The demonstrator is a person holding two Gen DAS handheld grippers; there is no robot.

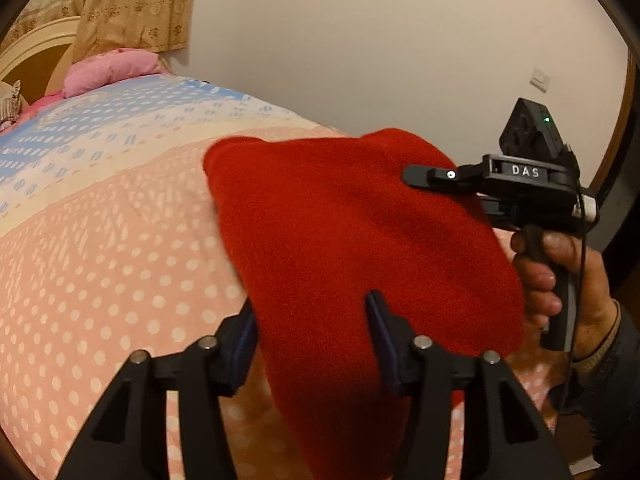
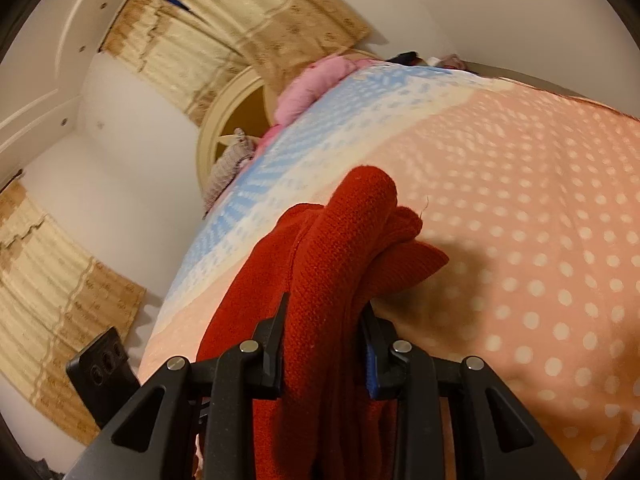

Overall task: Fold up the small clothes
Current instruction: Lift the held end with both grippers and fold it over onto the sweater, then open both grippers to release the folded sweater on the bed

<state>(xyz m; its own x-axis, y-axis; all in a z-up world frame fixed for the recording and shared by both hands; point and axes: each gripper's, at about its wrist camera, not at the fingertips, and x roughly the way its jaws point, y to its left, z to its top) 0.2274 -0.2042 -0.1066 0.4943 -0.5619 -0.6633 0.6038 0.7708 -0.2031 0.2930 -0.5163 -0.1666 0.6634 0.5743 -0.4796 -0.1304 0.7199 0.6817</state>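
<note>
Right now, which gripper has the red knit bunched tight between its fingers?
The right gripper: the red knit is pinched in thick folds between its fingers. The left gripper stands wider, with the cloth lying loosely between its fingers.

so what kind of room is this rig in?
Almost certainly a home bedroom. A bed with a polka-dot bedspread and a pink pillow sits against a curved headboard, with patterned curtains behind.
</note>
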